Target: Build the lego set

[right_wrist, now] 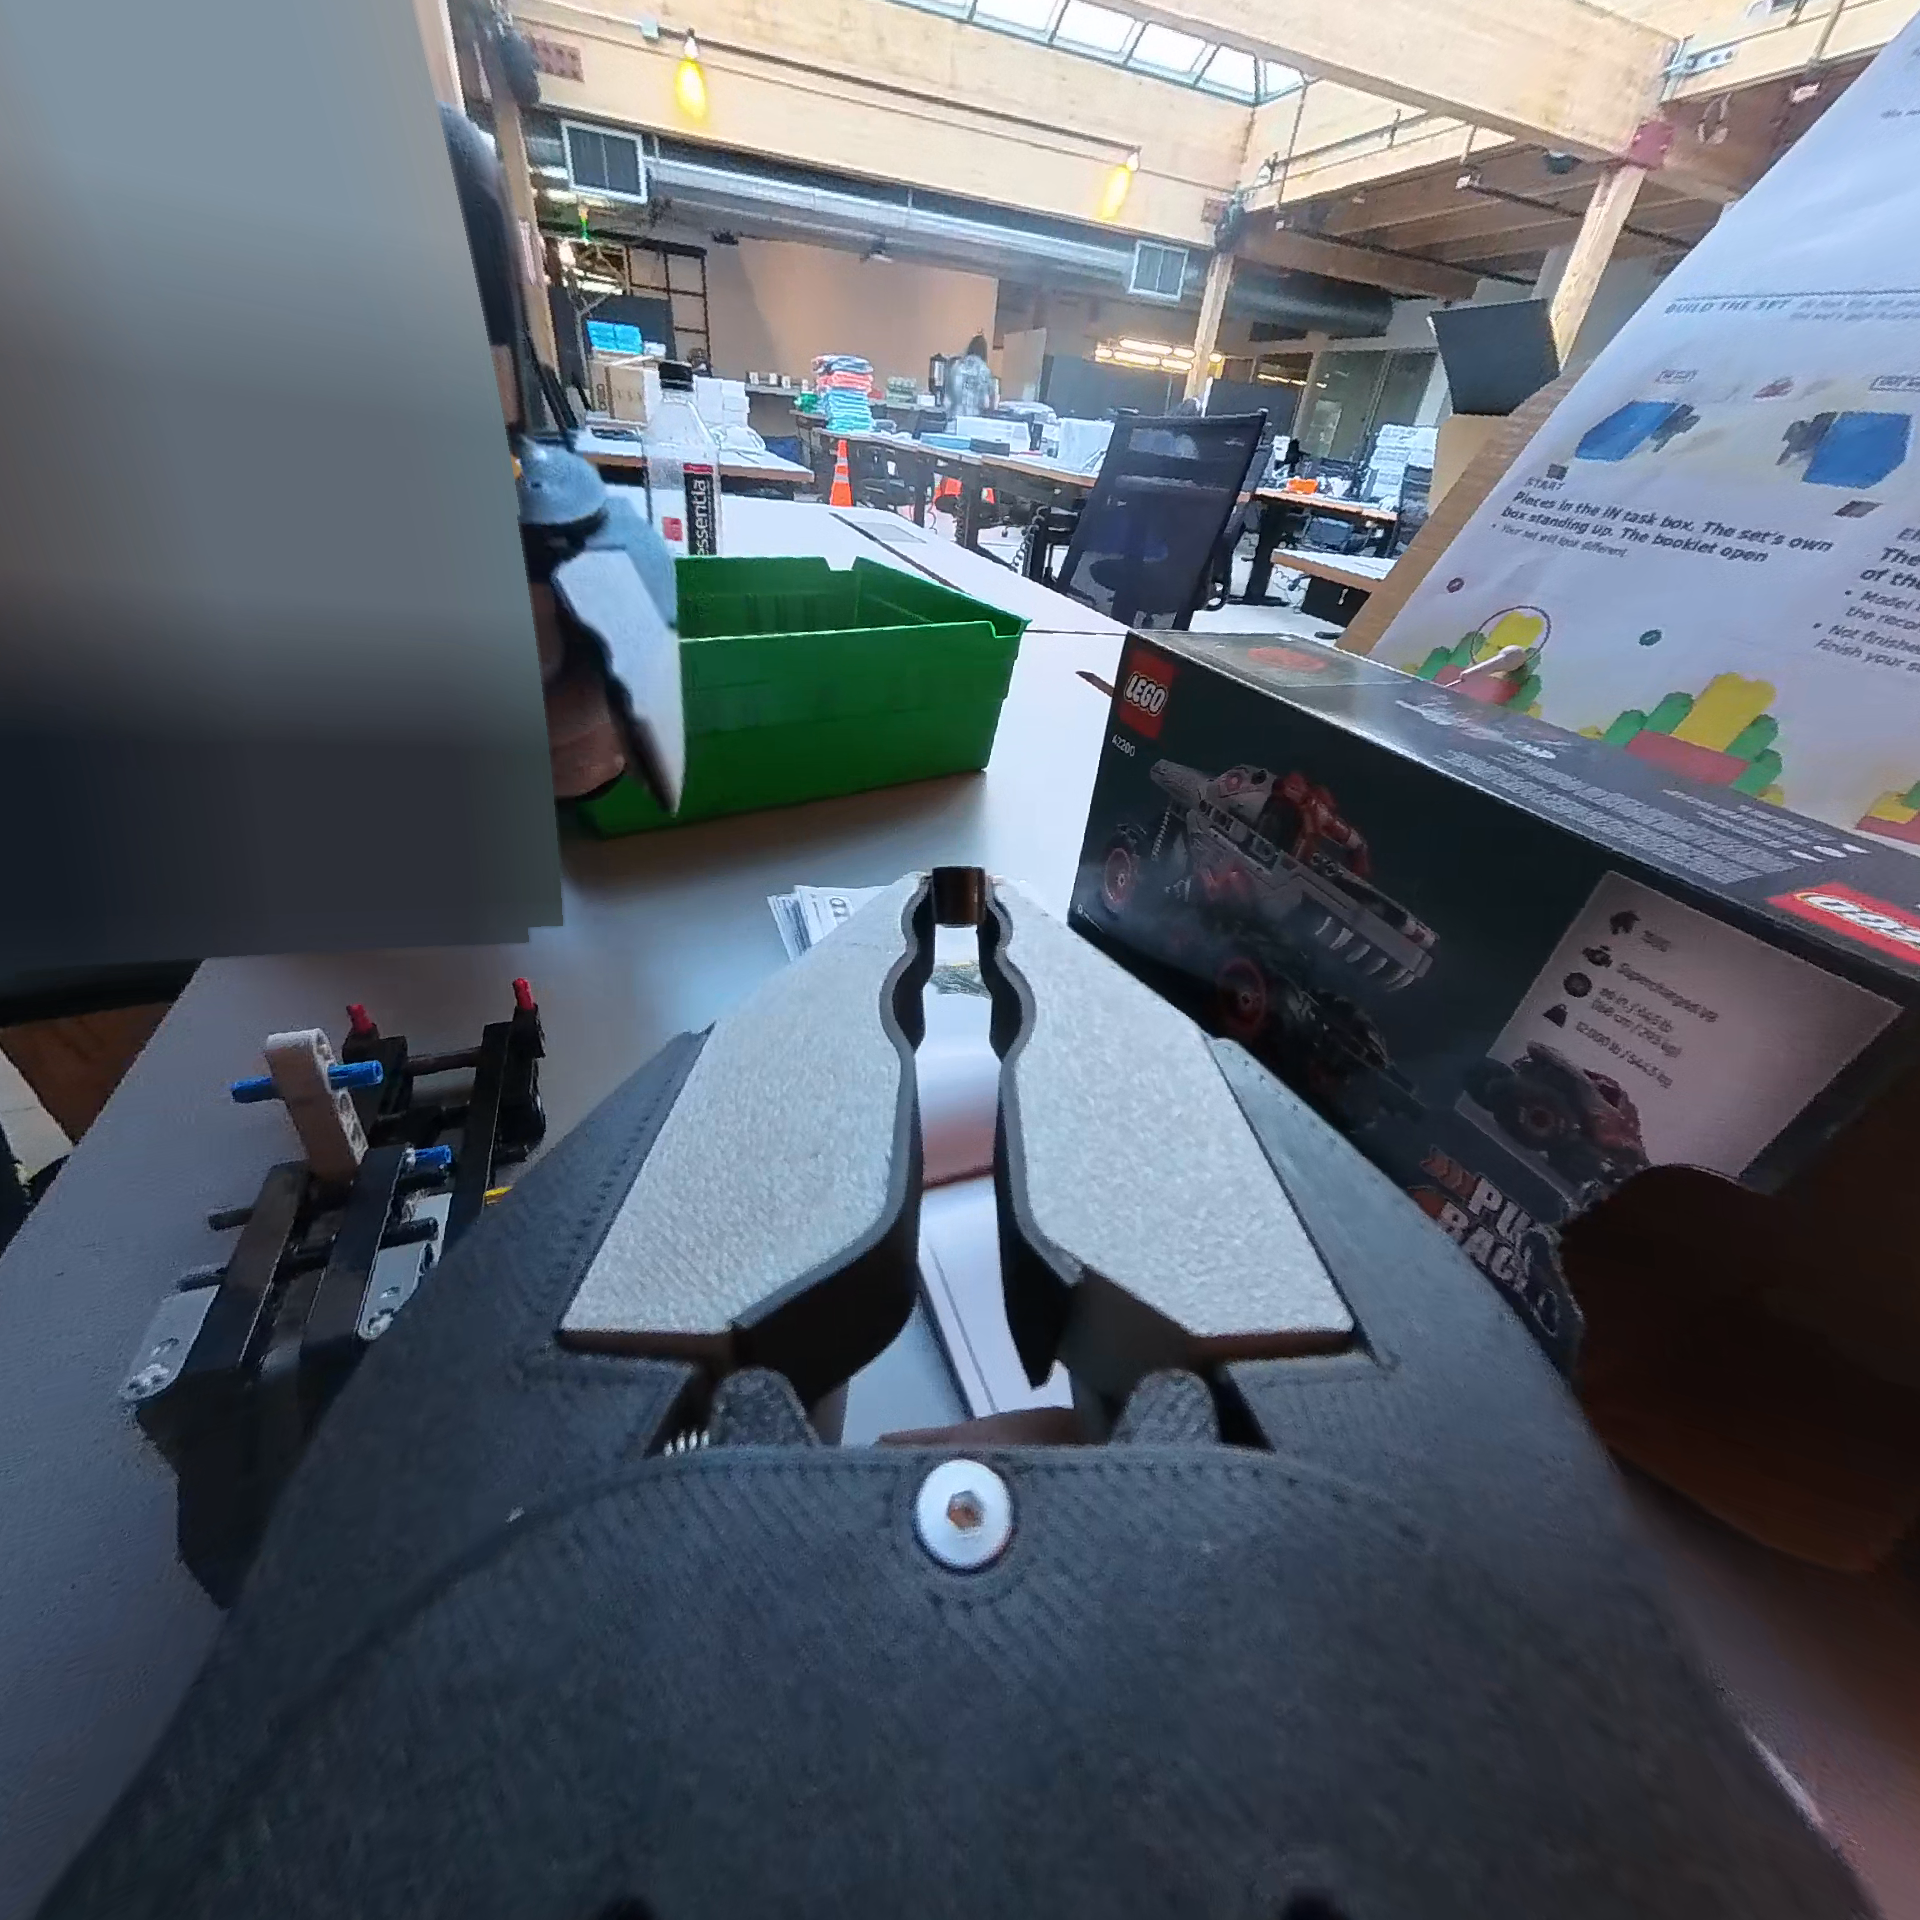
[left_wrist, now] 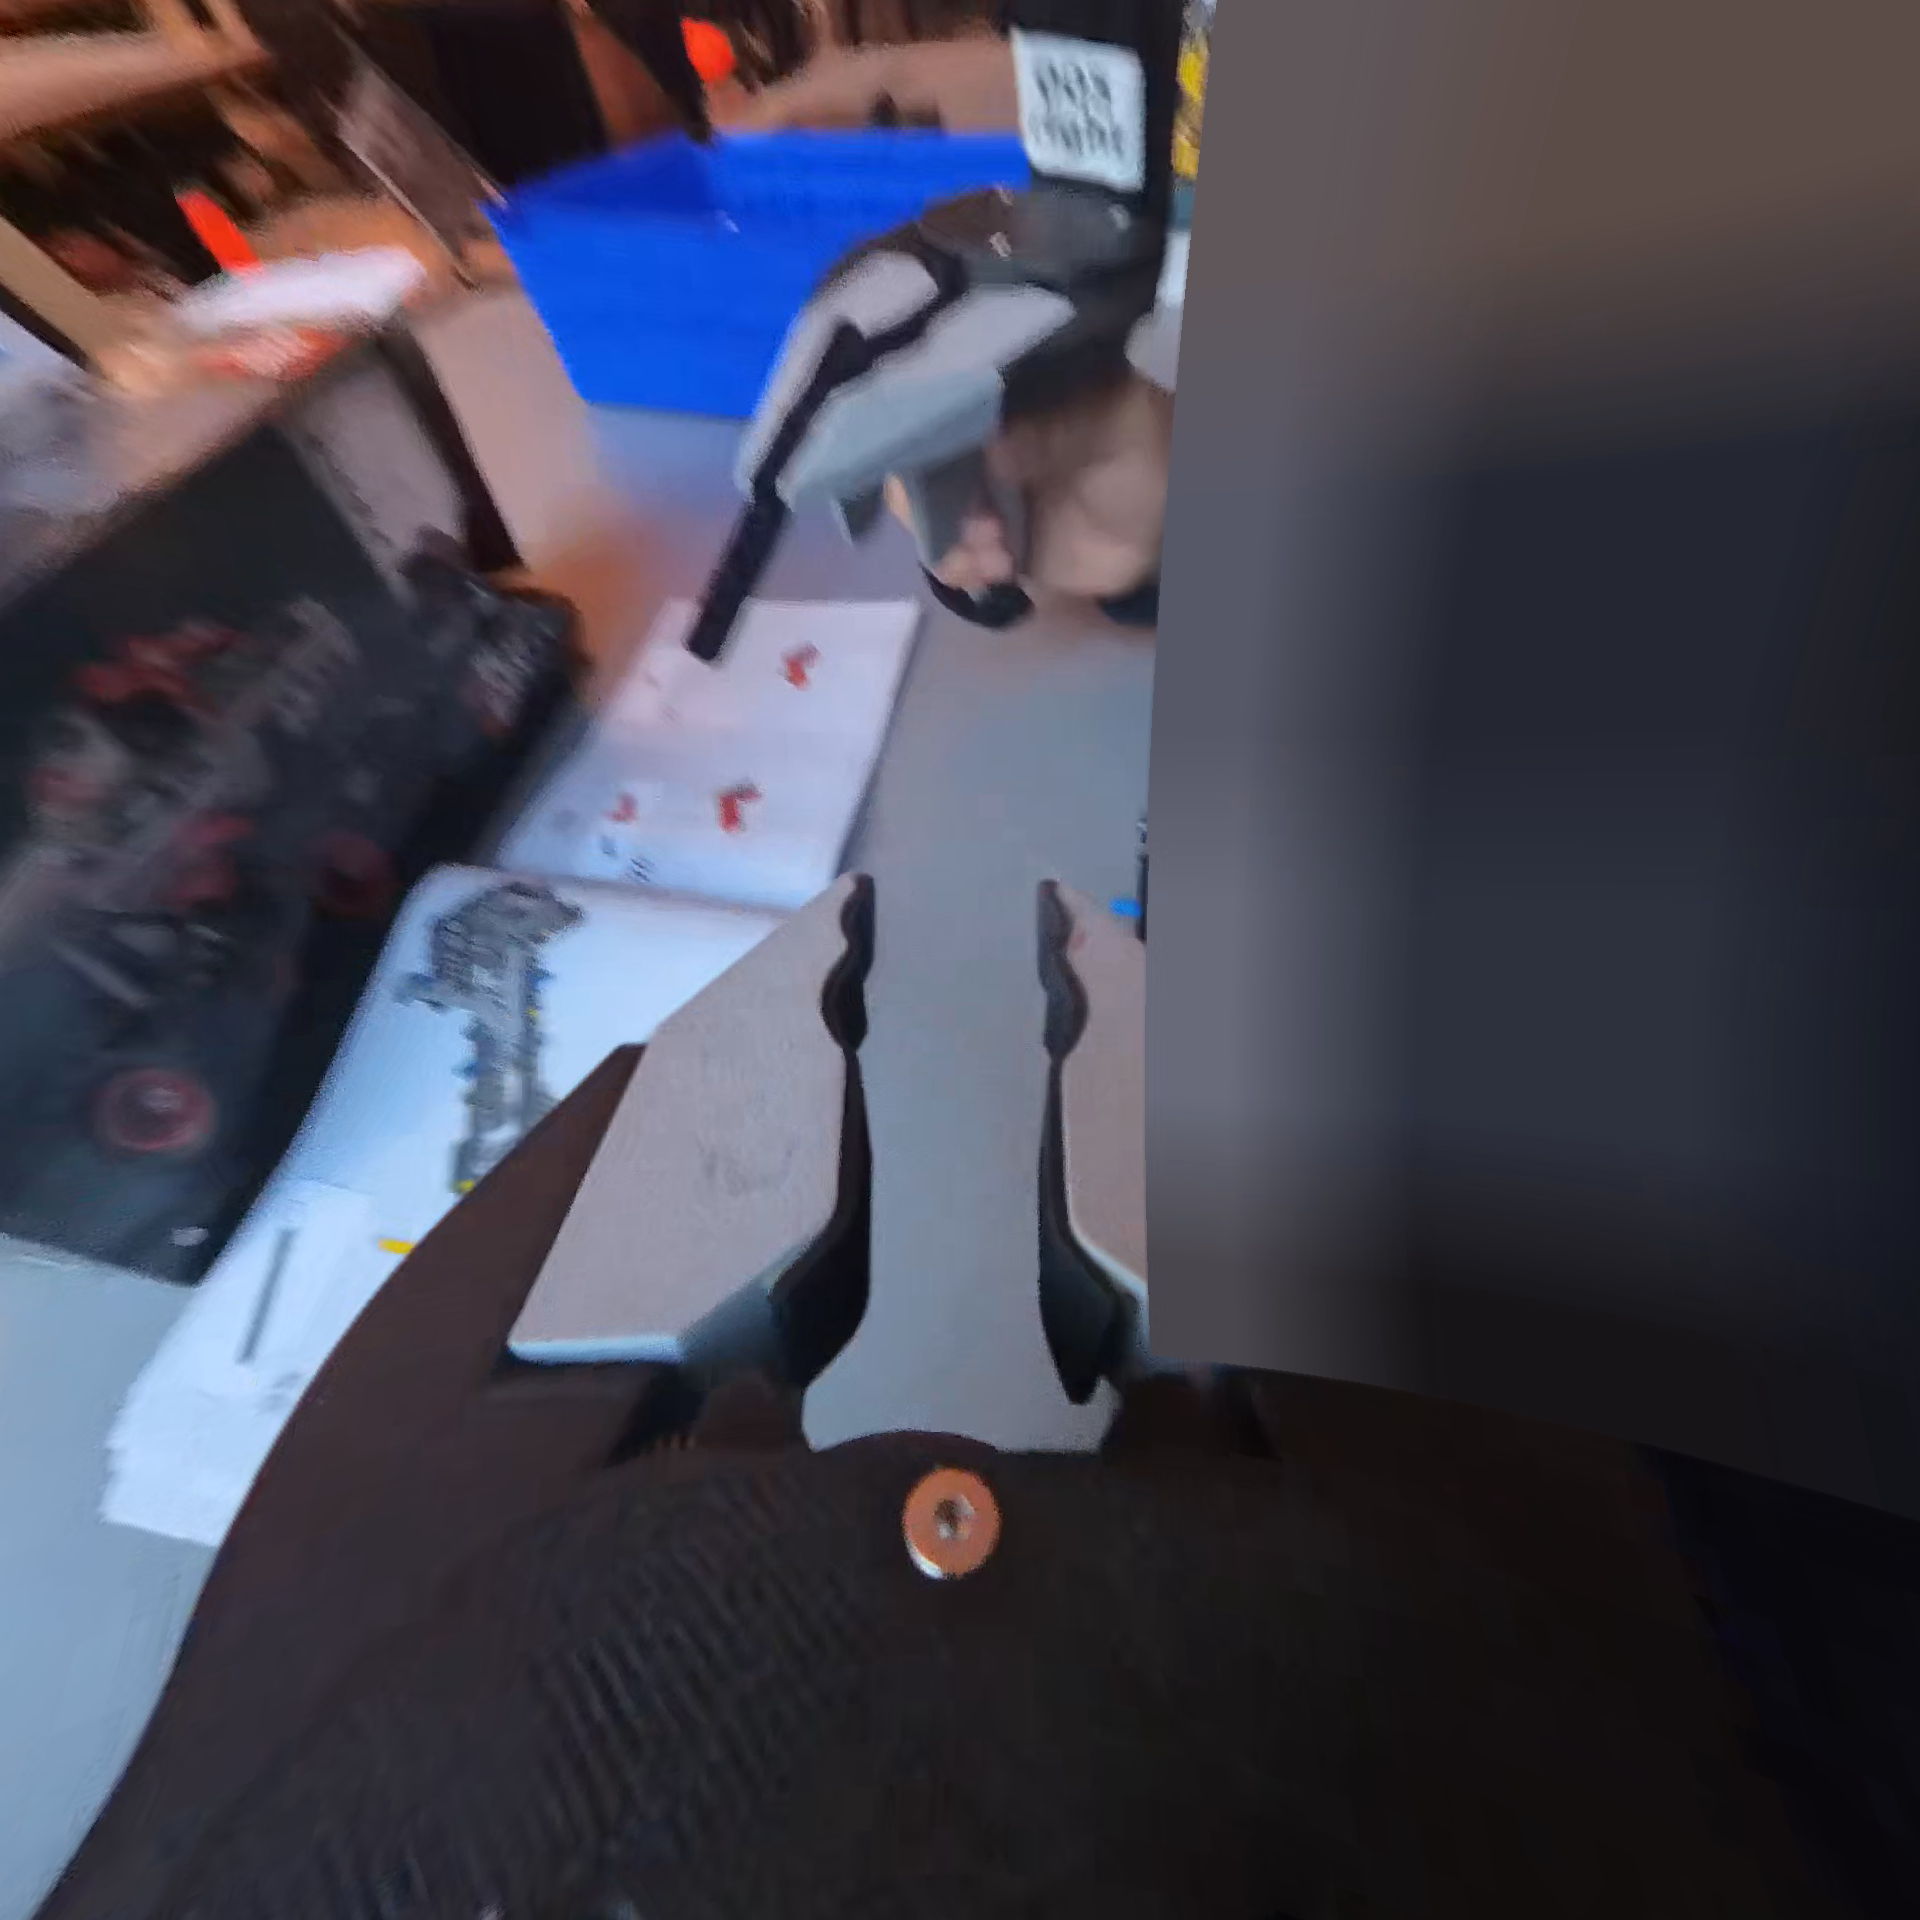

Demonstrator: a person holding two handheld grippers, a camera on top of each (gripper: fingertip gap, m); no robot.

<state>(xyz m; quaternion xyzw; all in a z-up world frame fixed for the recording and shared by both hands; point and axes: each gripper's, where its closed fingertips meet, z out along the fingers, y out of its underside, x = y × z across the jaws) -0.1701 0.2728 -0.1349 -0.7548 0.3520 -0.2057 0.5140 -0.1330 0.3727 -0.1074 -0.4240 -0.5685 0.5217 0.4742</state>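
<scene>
Left wrist view:
Left tongs (left_wrist: 954, 899): spread apart, nothing between the tips, hanging above bare grey table (left_wrist: 997, 727).
Picture quality: heavily smeared, so fine detail not readable.
Instruction booklet (left_wrist: 727, 748): lying open on the table ahead and to the left of the tips, red build drawings on the page.
Lego box (left_wrist: 208, 831): dark, standing at the far left beside the booklet.
Blue bin (left_wrist: 727, 270): farther back on the table, contents not visible.
Right tongs (left_wrist: 894, 384): seen farther off, hanging above the booklet.

Right wrist view:
Right tongs (right_wrist: 957, 906): closed on a small dark round piece (right_wrist: 957, 898), pinched only at the very tips.
Partial build (right_wrist: 343, 1174): black beam frame with blue pins, red pins and a tan beam, on the table low at the left, beside the tongs' body.
Green bin (right_wrist: 831, 675): beyond the tips; inside looks empty so far as visible.
Lego box (right_wrist: 1455, 935): standing at the right, close by.

Step in hand (judgement): probably carrying the dark piece to the frame for fitting.
Doing it well: keep the pinch steady, since so shallow a hold can let the piece twist or pop out; check the booklet for the seat; bring the free left tongs onto the frame to brace it; line the bore up with its axle or pin before pushing; press straight, not at a slant.
</scene>
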